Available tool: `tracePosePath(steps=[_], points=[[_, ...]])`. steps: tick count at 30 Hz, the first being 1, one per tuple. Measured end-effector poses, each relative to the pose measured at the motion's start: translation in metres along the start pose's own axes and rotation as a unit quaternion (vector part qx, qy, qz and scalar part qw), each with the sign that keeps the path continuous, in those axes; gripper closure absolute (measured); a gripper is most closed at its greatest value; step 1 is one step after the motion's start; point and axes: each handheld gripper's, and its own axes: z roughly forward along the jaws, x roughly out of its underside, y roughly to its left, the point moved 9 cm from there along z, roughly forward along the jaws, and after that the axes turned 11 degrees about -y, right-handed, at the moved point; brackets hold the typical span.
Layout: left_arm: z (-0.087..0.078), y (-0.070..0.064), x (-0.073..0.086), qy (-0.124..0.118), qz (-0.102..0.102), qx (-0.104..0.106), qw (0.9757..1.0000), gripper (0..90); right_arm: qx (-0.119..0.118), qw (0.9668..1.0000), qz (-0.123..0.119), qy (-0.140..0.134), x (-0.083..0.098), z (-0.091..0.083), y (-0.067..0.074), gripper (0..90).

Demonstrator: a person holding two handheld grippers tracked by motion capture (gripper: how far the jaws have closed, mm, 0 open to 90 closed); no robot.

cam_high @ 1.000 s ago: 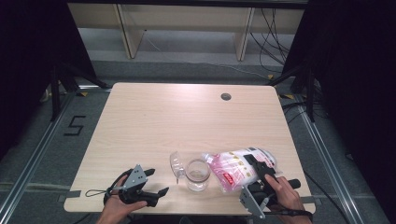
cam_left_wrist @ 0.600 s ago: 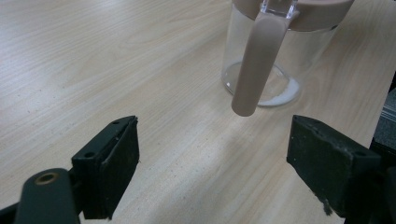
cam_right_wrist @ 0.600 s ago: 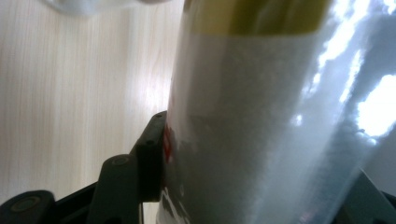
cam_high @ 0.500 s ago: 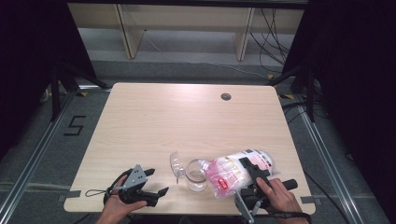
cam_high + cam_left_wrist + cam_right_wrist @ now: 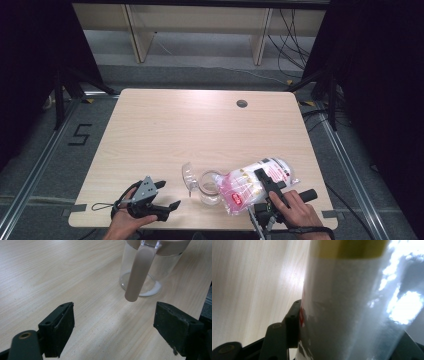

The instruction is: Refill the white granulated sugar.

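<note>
A clear glass jar point(image 5: 210, 189) stands near the table's front edge, its clear lid point(image 5: 188, 177) flipped open to the left. In the left gripper view the jar point(image 5: 150, 270) has a beige handle point(image 5: 138, 275) and a little white powder point(image 5: 152, 291) at its bottom. My right gripper point(image 5: 262, 178) is shut on a pink-and-white plastic bag point(image 5: 250, 184), tilted with its left end at the jar's mouth. The bag point(image 5: 352, 302) is pressed between the jaws of my right gripper point(image 5: 347, 340). My left gripper point(image 5: 169, 194) rests open on the table, left of the jar, and my left gripper point(image 5: 115, 332) holds nothing.
The wooden table point(image 5: 200, 130) has a round cable hole point(image 5: 242, 103) at the back right. Shelving legs and cables stand on the floor beyond the table. Dark curtains hang on both sides.
My right gripper has carried the bag left and tipped it toward the jar, so the bag's end now meets the jar's mouth. The left gripper has stayed put.
</note>
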Motion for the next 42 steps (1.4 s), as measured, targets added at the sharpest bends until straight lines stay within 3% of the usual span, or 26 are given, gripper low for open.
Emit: tracePosePath(steps=[5, 8, 9, 10, 11, 12, 13, 14, 15, 16, 18, 19, 20, 22, 23, 25, 26, 27, 29, 32, 33, 36, 41, 42], points=[[0.0, 0.0, 0.0, 0.004, -0.002, 0.002, 1.0, 16.5, 0.004, 0.9991, -0.041, -0.014, -0.002, 0.003, -0.007, 48.3], [-0.001, 0.0, 0.0, 0.005, 0.002, 0.001, 1.0, 16.5, 0.002, 0.999, -0.042, -0.015, -0.003, 0.005, -0.006, 48.4], [-0.001, 0.0, 0.0, 0.004, 0.0, 0.001, 1.0, 16.5, 0.0, 0.9999, -0.016, -0.002, 0.0, 0.003, -0.001, 48.5], [0.0, 0.0, 0.0, 0.0, -0.001, 0.0, 1.0, 16.5, -0.007, 0.9986, -0.052, -0.009, -0.002, 0.004, -0.005, 48.5], [-0.001, 0.0, 0.001, 0.005, 0.0, 0.002, 1.0, 16.5, 0.006, 0.9998, -0.016, -0.009, -0.001, 0.005, -0.001, 48.6], [-0.001, 0.0, 0.0, 0.005, 0.005, 0.003, 1.0, 16.5, 0.001, 0.9973, -0.07, -0.021, -0.005, 0.007, -0.009, 48.6], [-0.001, 0.0, 0.001, 0.007, 0.006, 0.002, 1.0, 16.5, 0.0, 0.996, -0.086, -0.024, -0.006, 0.008, -0.01, 48.6], [-0.001, 0.0, 0.001, 0.006, 0.002, 0.001, 1.0, 16.5, 0.002, 0.9982, -0.059, -0.01, -0.003, 0.006, -0.006, 48.7], [-0.001, 0.0, 0.0, 0.006, 0.007, 0.002, 1.0, 16.5, -0.008, 0.9975, -0.07, 0.005, -0.002, 0.004, -0.007, 48.7], [-0.001, 0.001, 0.0, 0.006, 0.014, 0.003, 0.9999, 16.5, -0.002, 0.9981, -0.061, 0.001, -0.002, 0.005, -0.006, 48.7], [-0.001, 0.001, 0.0, 0.003, 0.008, 0.002, 1.0, 16.5, 0.006, 0.9971, -0.074, -0.014, -0.005, 0.007, -0.011, 48.8], [-0.001, 0.0, 0.0, 0.006, 0.003, 0.0, 1.0, 16.5, 0.005, 0.9985, -0.055, -0.001, -0.002, 0.006, -0.007, 48.8], [-0.002, 0.001, 0.001, 0.011, 0.008, -0.002, 0.9999, 16.5, 0.002, 0.9967, -0.08, -0.009, -0.004, 0.007, -0.011, 48.9], [-0.002, 0.001, 0.001, 0.008, 0.005, -0.002, 1.0, 16.5, -0.002, 0.9962, -0.087, -0.003, -0.003, 0.007, -0.012, 49.0], [-0.003, 0.002, 0.001, 0.014, 0.012, -0.003, 0.9998, 16.5, 0.001, 0.9962, -0.086, -0.008, -0.004, 0.008, -0.012, 49.0], [-0.003, 0.002, 0.001, 0.014, 0.012, -0.004, 0.9998, 16.5, 0.002, 0.9984, -0.056, 0.003, 0.0, 0.007, -0.007, 49.1], [-0.001, 0.0, 0.0, 0.005, 0.004, 0.0, 1.0, 16.5, 0.004, 0.9983, -0.058, 0.007, 0.0, 0.007, -0.007, 49.1], [-0.001, 0.0, 0.001, 0.006, 0.002, 0.001, 1.0, 16.5, 0.001, 0.9967, -0.081, 0.002, -0.001, 0.008, -0.01, 49.1], [-0.001, -0.001, 0.001, 0.006, 0.001, 0.001, 1.0, 16.5, 0.001, 0.9957, -0.093, -0.005, -0.003, 0.01, -0.012, 49.2], [-0.003, 0.002, 0.001, 0.014, 0.012, -0.003, 0.9998, 16.5, -0.004, 0.9957, -0.093, 0.002, -0.002, 0.01, -0.01, 49.2], [-0.002, 0.001, 0.001, 0.009, 0.005, -0.003, 0.9999, 16.5, -0.002, 0.9958, -0.091, 0.003, -0.003, 0.01, -0.01, 49.3], [-0.001, 0.0, 0.001, 0.007, 0.005, 0.001, 1.0, 16.5, -0.006, 0.9928, -0.12, 0.002, -0.005, 0.011, -0.014, 49.4], [-0.001, -0.001, 0.0, 0.003, -0.002, -0.002, 1.0, 16.5, -0.001, 0.9938, -0.111, 0.007, -0.004, 0.011, -0.014, 49.6], [-0.003, 0.002, 0.001, 0.014, 0.012, -0.004, 0.9998, 16.5, 0.0, 0.9936, -0.113, 0.009, -0.004, 0.011, -0.014, 49.7]])
